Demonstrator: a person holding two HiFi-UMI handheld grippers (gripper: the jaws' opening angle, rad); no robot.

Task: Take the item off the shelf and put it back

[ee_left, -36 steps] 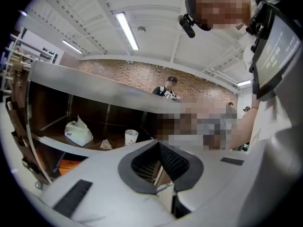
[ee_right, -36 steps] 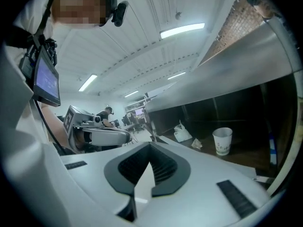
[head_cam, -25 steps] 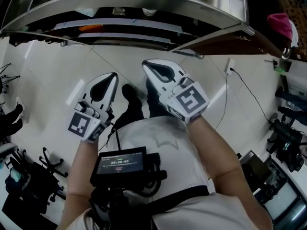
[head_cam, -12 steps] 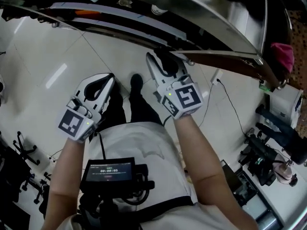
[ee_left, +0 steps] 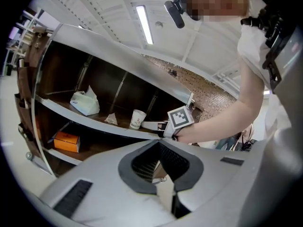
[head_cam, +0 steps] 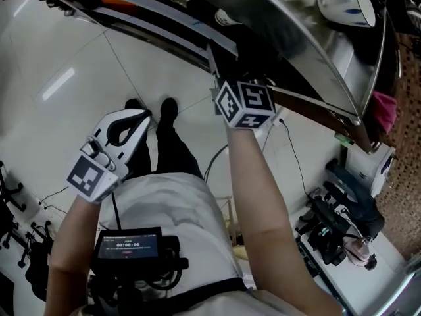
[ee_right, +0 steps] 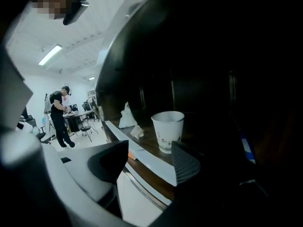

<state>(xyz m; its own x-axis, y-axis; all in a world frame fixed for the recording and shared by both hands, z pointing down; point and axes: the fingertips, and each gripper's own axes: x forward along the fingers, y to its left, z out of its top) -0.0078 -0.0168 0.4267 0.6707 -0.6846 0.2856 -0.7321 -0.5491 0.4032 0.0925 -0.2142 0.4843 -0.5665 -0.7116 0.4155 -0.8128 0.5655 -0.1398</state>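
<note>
A white paper cup (ee_right: 168, 130) with a small print stands upright on the brown shelf board (ee_right: 142, 143). My right gripper (ee_right: 149, 162) is at the shelf's front edge with its jaws opening. The cup stands just beyond the tips and nothing is between the pads. In the left gripper view the cup (ee_left: 138, 119) appears a little ahead of the right gripper's fingers (ee_left: 151, 125). In the head view the right marker cube (head_cam: 245, 104) is up against the shelf edge and the jaws are hidden under it. My left gripper (head_cam: 145, 115) hangs low over the floor, shut and empty.
On the same shelf lie a white tissue pack (ee_left: 85, 103) and a crumpled tissue (ee_left: 111, 119); an orange box (ee_left: 66, 141) sits one level lower. A white kettle (head_cam: 345, 4) stands on the steel top. A person (ee_right: 59, 115) stands at a far table. Camera gear (head_cam: 329, 222) lies on the floor at right.
My right gripper has risen from beside the left one to the shelf edge, and its jaws have parted. The left gripper has stayed low and shut.
</note>
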